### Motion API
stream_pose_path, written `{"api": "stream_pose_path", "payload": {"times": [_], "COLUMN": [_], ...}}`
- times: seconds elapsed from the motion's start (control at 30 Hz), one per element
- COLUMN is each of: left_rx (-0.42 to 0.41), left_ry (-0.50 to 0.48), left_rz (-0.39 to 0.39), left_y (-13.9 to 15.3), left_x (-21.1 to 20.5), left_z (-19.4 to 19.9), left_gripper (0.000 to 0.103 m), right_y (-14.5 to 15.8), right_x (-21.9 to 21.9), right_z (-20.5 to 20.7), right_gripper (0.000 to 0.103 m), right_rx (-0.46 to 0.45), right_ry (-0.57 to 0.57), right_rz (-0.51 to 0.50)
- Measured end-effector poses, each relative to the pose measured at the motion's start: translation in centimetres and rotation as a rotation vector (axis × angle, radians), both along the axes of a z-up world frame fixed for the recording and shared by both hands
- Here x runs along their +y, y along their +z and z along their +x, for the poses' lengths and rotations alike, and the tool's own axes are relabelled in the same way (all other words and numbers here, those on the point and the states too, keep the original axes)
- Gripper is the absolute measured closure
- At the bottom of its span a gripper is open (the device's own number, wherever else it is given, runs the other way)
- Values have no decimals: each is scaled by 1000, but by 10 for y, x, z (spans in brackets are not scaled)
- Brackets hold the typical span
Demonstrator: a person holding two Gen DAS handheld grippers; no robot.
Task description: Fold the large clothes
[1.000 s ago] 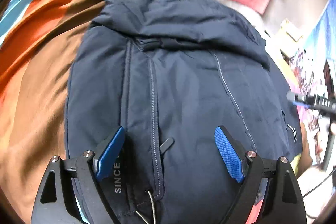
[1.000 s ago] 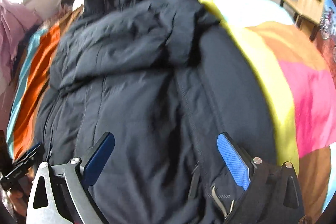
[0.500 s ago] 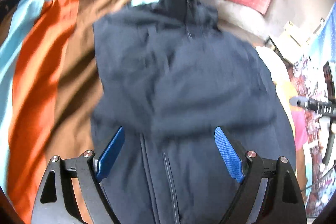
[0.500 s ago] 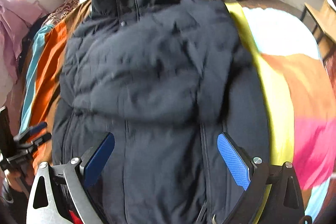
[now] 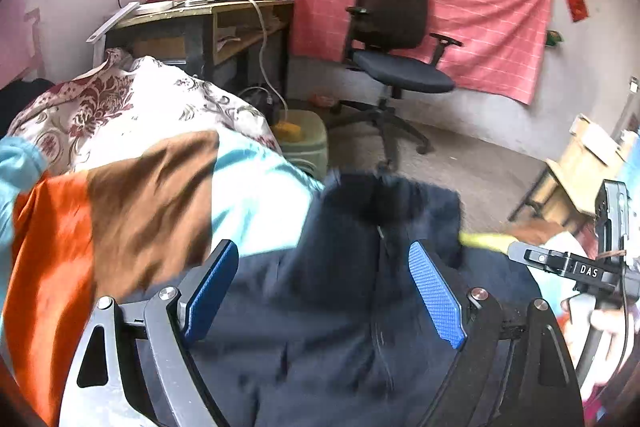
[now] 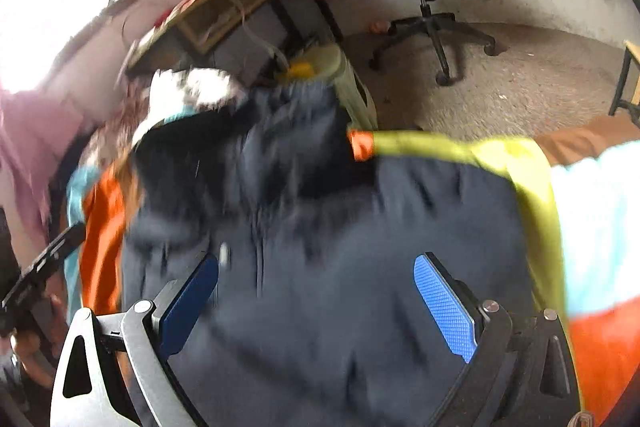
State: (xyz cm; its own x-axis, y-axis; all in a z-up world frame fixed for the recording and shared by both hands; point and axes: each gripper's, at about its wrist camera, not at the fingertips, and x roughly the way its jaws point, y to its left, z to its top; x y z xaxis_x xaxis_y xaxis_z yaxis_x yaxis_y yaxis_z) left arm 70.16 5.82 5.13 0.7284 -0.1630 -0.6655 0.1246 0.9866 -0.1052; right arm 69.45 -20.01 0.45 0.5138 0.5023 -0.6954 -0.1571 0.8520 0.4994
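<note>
Navy jacket (image 5: 340, 307): spread on the striped bedspread (image 5: 132, 195), blurred, beneath both tools. Left gripper (image 5: 324, 291) and right gripper (image 6: 316, 303): fingers wide apart, holding nothing.

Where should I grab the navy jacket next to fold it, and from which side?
Probably the collar end of the navy jacket, at the bed's far edge. Come from above along the zipper line: both the left gripper and right gripper hover open over the body, and that end lies free on the striped blanket.
</note>
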Motion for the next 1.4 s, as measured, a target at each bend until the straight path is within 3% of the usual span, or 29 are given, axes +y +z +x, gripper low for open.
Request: {"api": "stream_pose_path", "payload": {"times": [0.13, 0.2, 0.27, 0.37, 0.47, 0.53, 0.57, 0.6, 0.73, 0.83, 1.03, 1.27, 1.4], "left_rx": [-27, -4, 29, 56, 54, 43, 37, 28, -25, -85, -156, -201, -179], "left_ry": [34, 34, 20, 18, 8, 10, 10, 10, -14, -47, -125, -239, -248], "left_rz": [31, 40, 48, 17, -36, -48, -60, -74, -124, -135, -121, -43, -34], "left_y": [-11, -20, -26, -31, -28, -24, -22, -19, 0, 16, 35, 21, -3], "left_x": [0, 1, 0, 4, 6, 10, 13, 15, 24, 29, 28, 13, 9], "left_z": [34, 45, 53, 57, 50, 41, 34, 26, -5, -43, -129, -236, -268], "left_gripper": [21, 30, 66, 85, 93, 95, 96, 96, 98, 99, 99, 100, 100], "right_y": [-8, -15, -23, -32, -38, -44, -46, -48, -33, -6, 55, 68, 58], "right_x": [-2, -2, -2, 2, 8, 14, 15, 16, 5, 0, -5, 5, 11], "right_z": [64, 91, 111, 135, 152, 155, 154, 150, 119, 91, -10, -126, -187], "right_gripper": [4, 4, 6, 9, 12, 37, 59, 72, 89, 91, 91, 92, 92], "right_rx": [-20, -15, -1, 26, 39, 63, 70, 77, 21, -59, -247, -401, -444], "right_ry": [-73, -115, -147, -164, -159, -150, -149, -149, -129, -71, 65, 112, 117], "right_rz": [88, 121, 168, 220, 252, 257, 255, 252, 268, 251, 154, 17, -63]}}
